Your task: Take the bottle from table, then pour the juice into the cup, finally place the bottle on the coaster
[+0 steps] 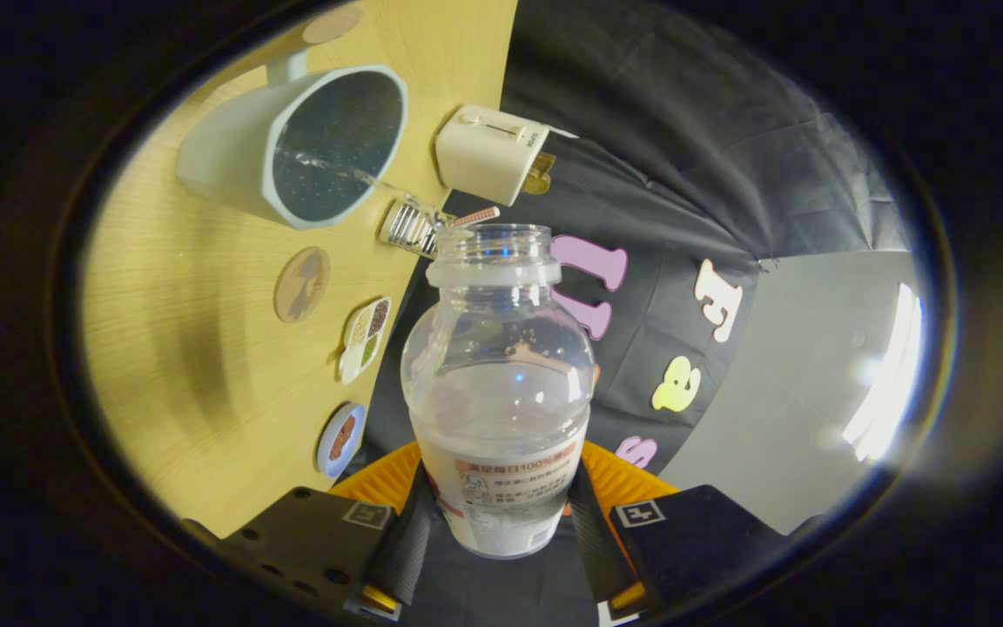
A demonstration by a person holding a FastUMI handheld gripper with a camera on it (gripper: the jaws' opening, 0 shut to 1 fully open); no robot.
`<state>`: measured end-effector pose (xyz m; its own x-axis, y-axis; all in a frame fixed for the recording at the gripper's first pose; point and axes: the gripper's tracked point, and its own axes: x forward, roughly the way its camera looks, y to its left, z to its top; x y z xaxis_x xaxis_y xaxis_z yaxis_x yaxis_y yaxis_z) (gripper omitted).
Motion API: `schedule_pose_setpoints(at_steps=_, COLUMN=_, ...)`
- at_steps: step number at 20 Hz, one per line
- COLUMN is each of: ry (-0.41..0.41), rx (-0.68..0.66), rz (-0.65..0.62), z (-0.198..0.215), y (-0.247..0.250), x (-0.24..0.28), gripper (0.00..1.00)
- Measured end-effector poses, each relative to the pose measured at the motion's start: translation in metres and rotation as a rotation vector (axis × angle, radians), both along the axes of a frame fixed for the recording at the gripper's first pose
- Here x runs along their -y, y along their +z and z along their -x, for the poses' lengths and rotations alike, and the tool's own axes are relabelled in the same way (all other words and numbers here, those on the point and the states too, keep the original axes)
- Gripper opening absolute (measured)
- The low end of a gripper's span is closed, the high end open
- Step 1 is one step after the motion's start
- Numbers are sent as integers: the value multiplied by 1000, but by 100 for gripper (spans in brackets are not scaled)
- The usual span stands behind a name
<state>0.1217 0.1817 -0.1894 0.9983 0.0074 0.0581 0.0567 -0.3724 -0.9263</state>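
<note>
The gripper is clenched on the bottle, with both fingers pressing against the labelled lower part at the bottom centre of the frame. The bottle is clear plastic, uncapped and partly filled with a pale cloudy liquid, and its open mouth points up the frame toward the cup. The view is rolled over, so the wooden table fills the left side of the frame like a wall. A thin clear stream of liquid runs from near the bottle's mouth into the cup's dark speckled inside at the upper left. Just right of the cup stands a cream toaster. Below the cup, a round coaster lies flat on the table, then a small divided dish and a small blue plate, lined up along the table's edge.
</note>
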Motion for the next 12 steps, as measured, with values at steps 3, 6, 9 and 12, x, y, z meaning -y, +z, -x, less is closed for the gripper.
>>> schedule_pose_setpoints(at_steps=3, ry=10, rx=-12, rz=16, z=0, y=-3, x=-3, gripper=77)
schedule_pose_setpoints(at_steps=6, ry=32, rx=-6, rz=23, z=1, y=-2, x=-9, gripper=77)
schedule_pose_setpoints(at_steps=9, ry=31, rx=-22, rz=20, z=2, y=-9, x=-8, gripper=77)
schedule_pose_setpoints(at_steps=12, ry=33, rx=-36, rz=35, z=-1, y=-15, x=-7, gripper=77)
